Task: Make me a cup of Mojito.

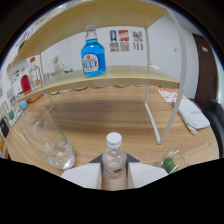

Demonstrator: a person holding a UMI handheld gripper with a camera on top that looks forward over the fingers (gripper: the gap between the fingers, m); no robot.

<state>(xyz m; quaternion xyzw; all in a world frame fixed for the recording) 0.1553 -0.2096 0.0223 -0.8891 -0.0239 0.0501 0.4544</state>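
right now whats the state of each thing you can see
claw: shut on the small clear bottle
small clear bottle: upright between the fingers, white cap on
blue bottle: upright on the shelf, capped, full of blue liquid
clear glass: tilted, ice inside
lime: whole, in a small clear cup, on the table

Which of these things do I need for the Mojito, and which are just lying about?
For the job: small white-capped bottle held between the gripper fingers; glass with ice; blue bottle on the shelf; lime.

Lying about: white cloth; posters; red item.
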